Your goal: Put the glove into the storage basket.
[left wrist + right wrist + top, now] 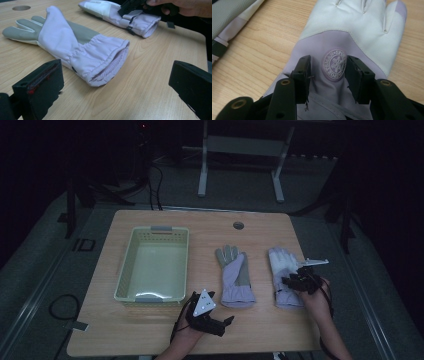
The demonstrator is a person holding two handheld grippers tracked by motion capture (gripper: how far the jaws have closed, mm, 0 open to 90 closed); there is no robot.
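On a wooden counter [150,330], the right claw [328,68] sits low over the back of the right-hand lilac glove [347,32] at about four o'clock, its jaws partly spread either side of a round embroidered badge [335,64], not visibly pinching the fabric. The left claw [115,85], at about six o'clock, has its jaws spread wide with bare wood between them, facing the cuff of the second glove [75,45] lying flat near the centre. An empty pale yellow basket [131,251] stands at nine o'clock.
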